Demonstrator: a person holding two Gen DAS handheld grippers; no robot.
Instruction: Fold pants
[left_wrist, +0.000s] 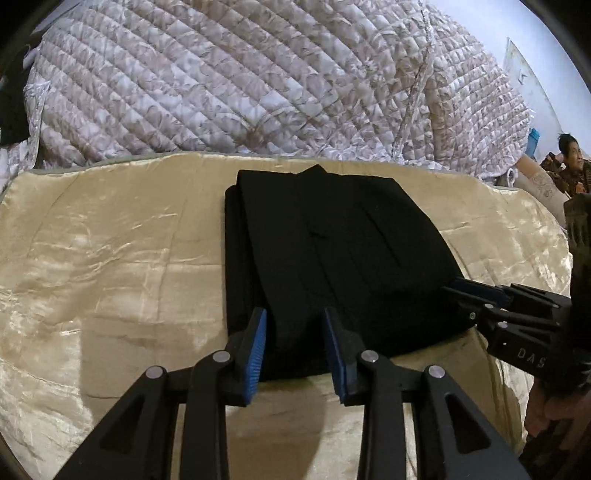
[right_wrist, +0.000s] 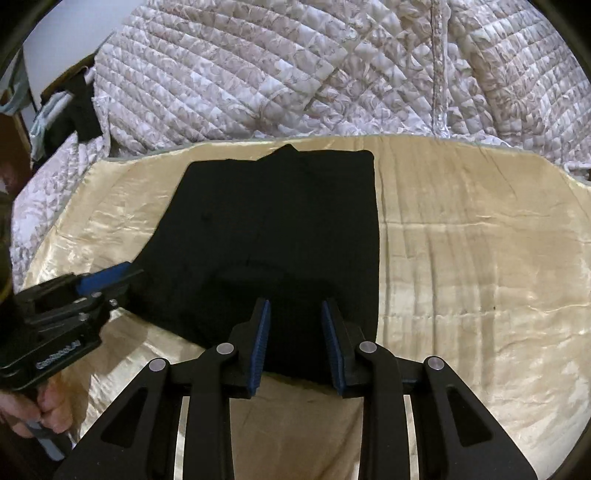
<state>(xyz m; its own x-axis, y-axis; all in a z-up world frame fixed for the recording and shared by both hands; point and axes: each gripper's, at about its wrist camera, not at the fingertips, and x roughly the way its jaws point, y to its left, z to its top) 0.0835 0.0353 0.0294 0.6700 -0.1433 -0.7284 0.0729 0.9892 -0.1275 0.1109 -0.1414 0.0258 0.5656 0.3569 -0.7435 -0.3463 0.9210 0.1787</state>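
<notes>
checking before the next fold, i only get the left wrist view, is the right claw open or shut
observer: Open. The right wrist view shows the right claw with its pads apart, tips over the near edge of the black pants.
operator: is the right side of the pants tidy
observer: Yes. That edge runs straight along the gold satin cover, with no layer sticking out.
operator: how does my left claw sit from over there
observer: The left claw points at the near left corner of the pants, and a bare hand grips its handle.
</notes>
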